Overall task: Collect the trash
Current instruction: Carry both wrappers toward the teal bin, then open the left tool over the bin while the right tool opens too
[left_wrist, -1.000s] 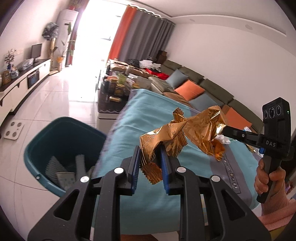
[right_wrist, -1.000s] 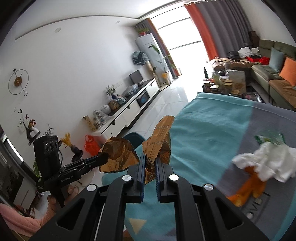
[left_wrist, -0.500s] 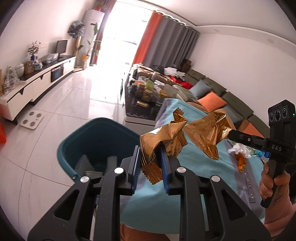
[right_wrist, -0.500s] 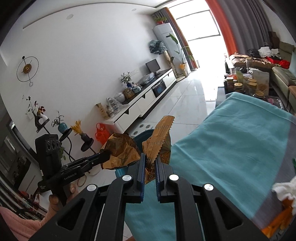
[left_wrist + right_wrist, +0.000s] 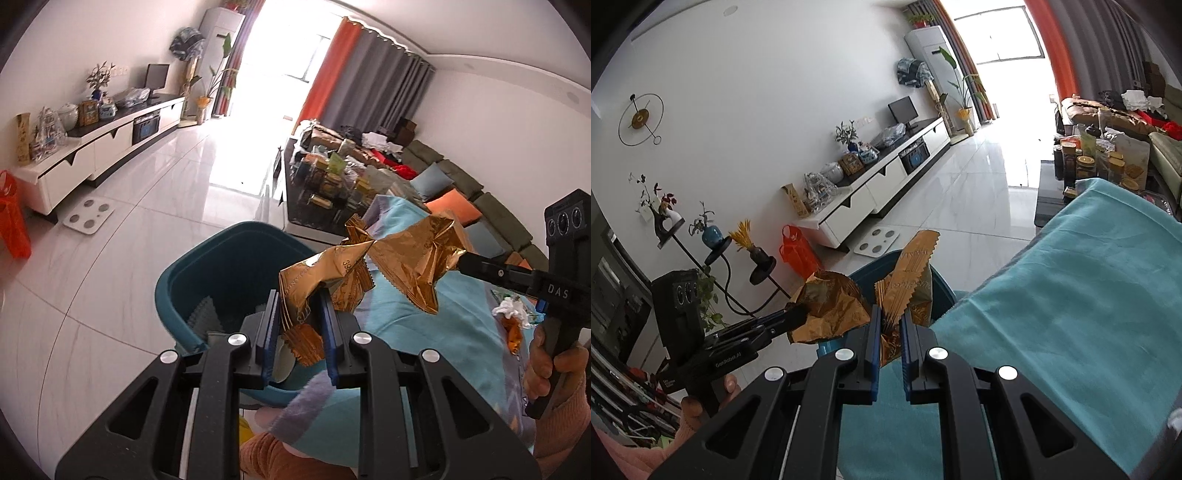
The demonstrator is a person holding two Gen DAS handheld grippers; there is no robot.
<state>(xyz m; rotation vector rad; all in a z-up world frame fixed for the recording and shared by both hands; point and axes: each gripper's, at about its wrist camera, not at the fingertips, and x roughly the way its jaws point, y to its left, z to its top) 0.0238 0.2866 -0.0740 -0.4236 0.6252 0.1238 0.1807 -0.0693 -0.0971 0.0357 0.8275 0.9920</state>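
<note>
My left gripper (image 5: 298,299) is shut on a crumpled gold foil wrapper (image 5: 314,277), held over the near rim of a teal trash bin (image 5: 207,273). My right gripper (image 5: 889,314) is shut on a second gold wrapper (image 5: 908,273) and holds it beside the first, above the bin's edge (image 5: 942,284). In the left wrist view the right gripper (image 5: 460,264) pinches its wrapper (image 5: 417,258) from the right. In the right wrist view the left gripper (image 5: 798,317) and its wrapper (image 5: 831,306) show at lower left. The bin holds a few grey pieces (image 5: 203,317).
A table with a teal cloth (image 5: 1071,314) lies to the right of the bin. On it lie a white crumpled tissue (image 5: 511,308) and an orange wrapper (image 5: 513,332). A cluttered dark coffee table (image 5: 325,184), a sofa (image 5: 480,192) and a white TV cabinet (image 5: 96,147) stand beyond.
Both grippers have swung left with their gold wrappers, from over the teal cloth to above the bin. The bin now sits nearer the middle of both views.
</note>
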